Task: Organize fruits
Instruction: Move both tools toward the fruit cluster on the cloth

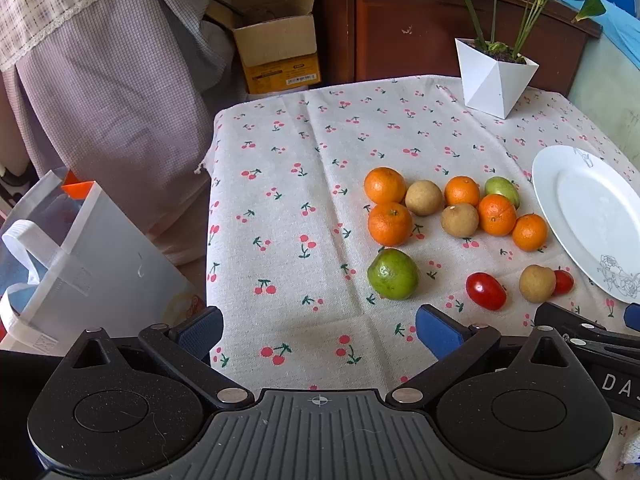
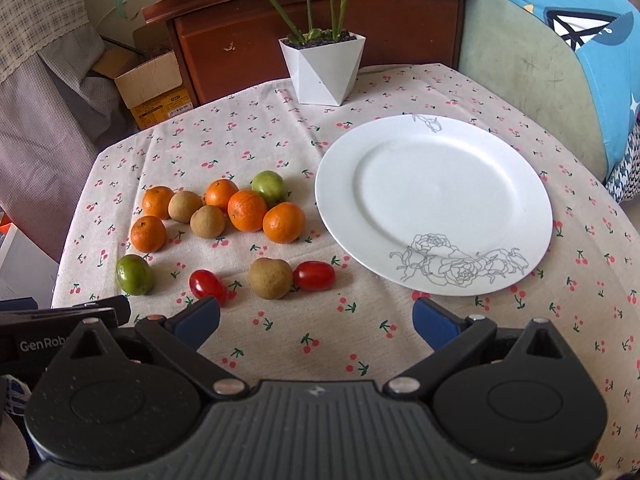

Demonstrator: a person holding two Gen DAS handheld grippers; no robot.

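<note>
Left gripper [image 1: 319,330]: jaws spread wide, nothing between them, above the near left part of the worktop [image 1: 288,184], which carries a cherry-print cloth. White bag [image 1: 80,264] beside the worktop's left edge, off it.

Fruits, all on the cloth, left of the plate [image 2: 434,204]:
- Green fruit [image 2: 134,275] at the near left, apart from the rest.
- Two oranges [image 2: 148,233] at the left of the main cluster, one behind the other.
- Two brown fruits [image 2: 207,221] mid-cluster, touching or nearly so.
- Three more oranges [image 2: 247,210] to their right, packed close, with a second green fruit [image 2: 269,188] behind them.
- Near row: cherry tomato [image 2: 207,286] just ahead of the right gripper's left finger; a brown fruit [image 2: 270,278] with another tomato [image 2: 314,276] touching its right side.

Plate: white, with a line-drawn rose on the near rim, holds no fruit. White planter [image 2: 322,68] behind, at the far edge of the worktop.

Right gripper [image 2: 316,322]: jaws wide apart, holding nothing, low over the cloth between the near fruit row and the plate's near rim.
</note>
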